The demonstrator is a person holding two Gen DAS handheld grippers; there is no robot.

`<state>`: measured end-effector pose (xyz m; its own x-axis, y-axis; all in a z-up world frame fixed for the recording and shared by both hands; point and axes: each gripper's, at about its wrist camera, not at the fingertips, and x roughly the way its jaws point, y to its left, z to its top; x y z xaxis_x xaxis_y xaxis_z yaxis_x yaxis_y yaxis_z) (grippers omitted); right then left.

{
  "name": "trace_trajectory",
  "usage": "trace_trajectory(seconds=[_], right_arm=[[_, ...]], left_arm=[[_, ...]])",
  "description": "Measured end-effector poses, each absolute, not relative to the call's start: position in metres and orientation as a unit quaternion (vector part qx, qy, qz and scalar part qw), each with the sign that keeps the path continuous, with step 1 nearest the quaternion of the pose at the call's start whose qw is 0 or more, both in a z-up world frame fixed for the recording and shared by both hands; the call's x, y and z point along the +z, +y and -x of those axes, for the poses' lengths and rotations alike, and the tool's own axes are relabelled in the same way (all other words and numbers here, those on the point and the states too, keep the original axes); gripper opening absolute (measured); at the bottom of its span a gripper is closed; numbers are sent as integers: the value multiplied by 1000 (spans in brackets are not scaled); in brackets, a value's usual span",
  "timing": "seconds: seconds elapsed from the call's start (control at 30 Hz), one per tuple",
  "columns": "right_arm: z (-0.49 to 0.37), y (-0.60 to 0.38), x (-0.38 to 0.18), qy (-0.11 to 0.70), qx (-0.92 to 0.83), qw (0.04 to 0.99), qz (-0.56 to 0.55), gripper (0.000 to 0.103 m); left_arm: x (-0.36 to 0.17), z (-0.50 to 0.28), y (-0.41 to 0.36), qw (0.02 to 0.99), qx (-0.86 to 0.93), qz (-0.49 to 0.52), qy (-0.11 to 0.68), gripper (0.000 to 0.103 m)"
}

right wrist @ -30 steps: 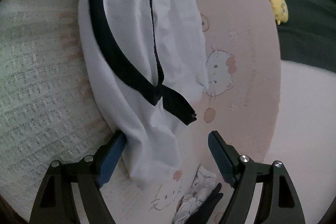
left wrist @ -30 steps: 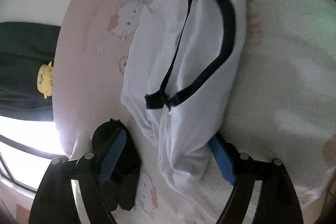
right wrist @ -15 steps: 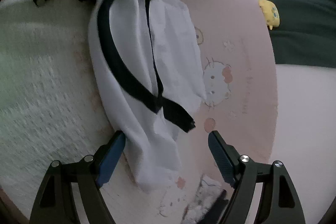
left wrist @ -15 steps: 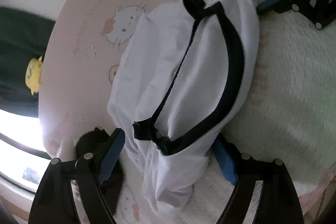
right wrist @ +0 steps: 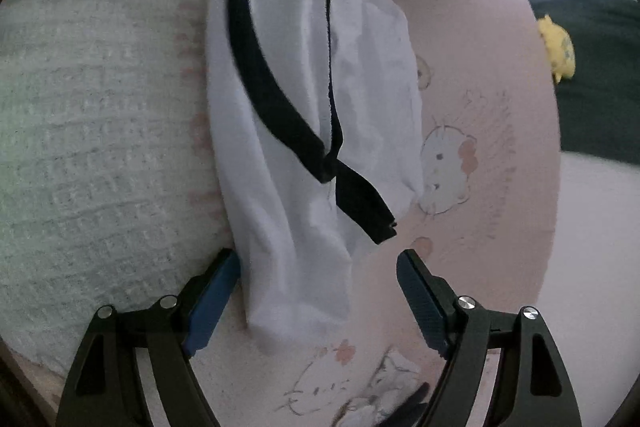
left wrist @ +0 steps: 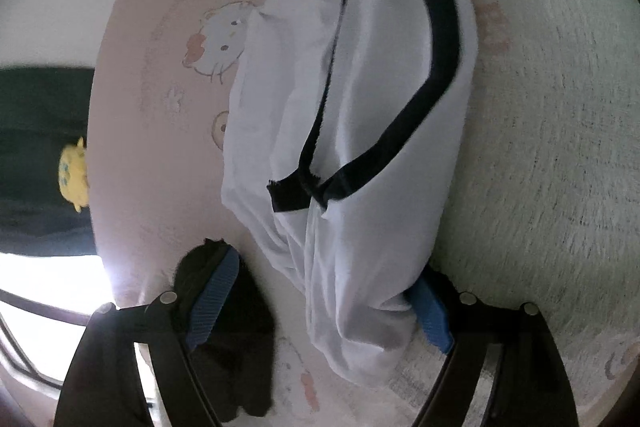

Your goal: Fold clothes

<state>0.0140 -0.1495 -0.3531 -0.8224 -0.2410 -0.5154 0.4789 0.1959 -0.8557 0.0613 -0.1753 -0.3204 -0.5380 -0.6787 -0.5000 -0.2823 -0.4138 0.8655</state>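
Observation:
A white garment (left wrist: pixel 360 131) with black trim (left wrist: pixel 436 39) lies bunched in a long roll on the bed. My left gripper (left wrist: pixel 324 269) is open and straddles one end of it. The cloth drapes over that gripper's right pad without being pinched. In the right wrist view the other end of the garment (right wrist: pixel 280 227) lies between the fingers of my right gripper (right wrist: pixel 318 259). Its jaws are opening, the left pad sits against the cloth's edge and the right pad stands free. The black trim (right wrist: pixel 272 99) loops along the roll.
A pink cat-print sheet (left wrist: pixel 160 107) and a white knit blanket (left wrist: pixel 560 107) cover the bed. A black cloth (left wrist: pixel 236 347) lies by my left gripper's left finger. A yellow plush (right wrist: pixel 558 51) sits on a dark surface beyond the bed. A small patterned cloth (right wrist: pixel 384 395) lies near the right gripper.
Half a second ago each view caught the other gripper at its top edge; now neither does. The left wrist view has swung back over its end of the garment, which keeps its shape.

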Motion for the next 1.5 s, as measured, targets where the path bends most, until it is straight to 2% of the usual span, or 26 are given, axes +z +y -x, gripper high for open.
trace_trajectory(seconds=[0.13, 0.27, 0.33, 0.4, 0.43, 0.47, 0.5, 0.53, 0.57, 0.87, 1.0, 1.27, 1.5], right_arm=[[-20, -165, -365, 754, -598, 267, -37, 84], [-17, -170, -368, 765, -591, 254, -38, 84], [-18, -171, -371, 767, -587, 252, -51, 78], [-21, -170, -375, 769, -583, 255, -63, 59], [-23, -168, -378, 769, -581, 259, -67, 51], [-26, -166, -381, 769, -578, 264, -71, 33], [-28, -165, -385, 769, -576, 267, -71, 18], [-32, -162, -393, 772, -575, 263, -63, 13], [-33, -161, -397, 770, -580, 257, -59, 13], [-27, -161, -389, 727, -628, 267, -74, 13], [-17, -171, -375, 702, -638, 288, -132, 12], [29, -187, -337, 593, -650, 370, -300, 13], [73, -202, -321, 492, -643, 386, -443, 14]], left_arm=[[-323, -61, -170, 146, -704, -457, -524, 81], [-320, -63, -169, 171, -717, -459, -497, 80], [-320, -63, -170, 177, -724, -458, -484, 76], [-323, -68, -169, 168, -734, -459, -472, 64], [-324, -70, -168, 163, -739, -459, -466, 49], [-325, -71, -167, 158, -743, -459, -460, 32], [-330, -73, -164, 154, -743, -459, -463, 23], [-338, -75, -158, 153, -739, -457, -472, 10], [-342, -75, -155, 158, -736, -454, -478, 6], [-333, -75, -159, 158, -765, -452, -431, 6], [-324, -69, -165, 127, -764, -478, -414, 6], [-292, -42, -206, 41, -788, -557, -258, 8], [-281, -25, -228, 11, -793, -592, -142, 10]])
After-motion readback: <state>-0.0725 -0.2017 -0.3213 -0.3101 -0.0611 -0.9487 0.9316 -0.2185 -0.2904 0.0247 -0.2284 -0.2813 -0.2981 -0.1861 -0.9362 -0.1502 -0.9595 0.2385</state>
